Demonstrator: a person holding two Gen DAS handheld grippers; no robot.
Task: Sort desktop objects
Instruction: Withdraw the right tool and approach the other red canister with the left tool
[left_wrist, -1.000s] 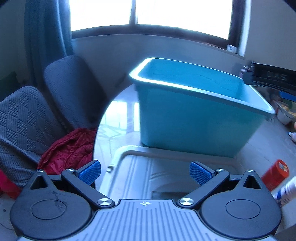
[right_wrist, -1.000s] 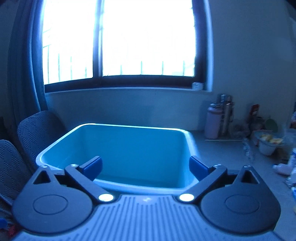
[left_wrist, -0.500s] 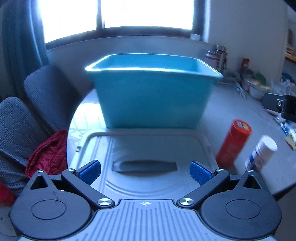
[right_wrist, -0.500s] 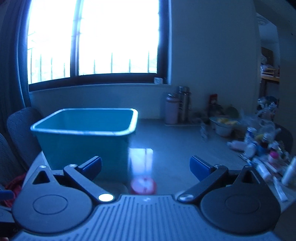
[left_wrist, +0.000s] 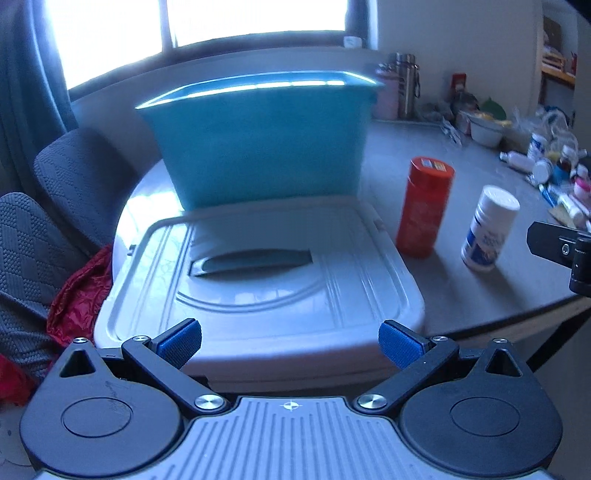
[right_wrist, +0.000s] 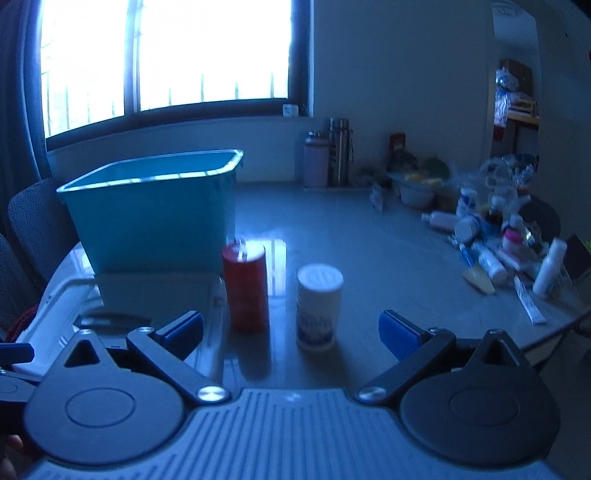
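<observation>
Grippers first: the left gripper (left_wrist: 290, 343) has its blue-padded fingers (left_wrist: 181, 341) spread wide apart, holding nothing and touching nothing, poised above the near edge of a grey lid (left_wrist: 258, 266) that lies flat at the table's near left edge. The right gripper (right_wrist: 291, 332) is likewise spread wide and empty, its fingers framing two containers without contact.

The red canister (right_wrist: 245, 286) stands upright on the table (right_wrist: 369, 258), long axis vertical, cap up, just beside the lid's right edge. The white bottle (right_wrist: 319, 306) stands upright too, cap up, blue label facing the camera, just to the right of the red canister; the two are near each other but apart.

The teal bin (left_wrist: 258, 140) sits behind the lid toward the table's left side, open top up, its front wall against the lid's far edge.

A heap of small bottles and tubes (right_wrist: 498, 240) lies scattered along the table's right edge, most on their sides. Metal flasks (right_wrist: 336, 151) stand at the far edge below the window. Grey chairs (left_wrist: 74, 177) and a red cloth (left_wrist: 79, 295) sit off the table's left side.
</observation>
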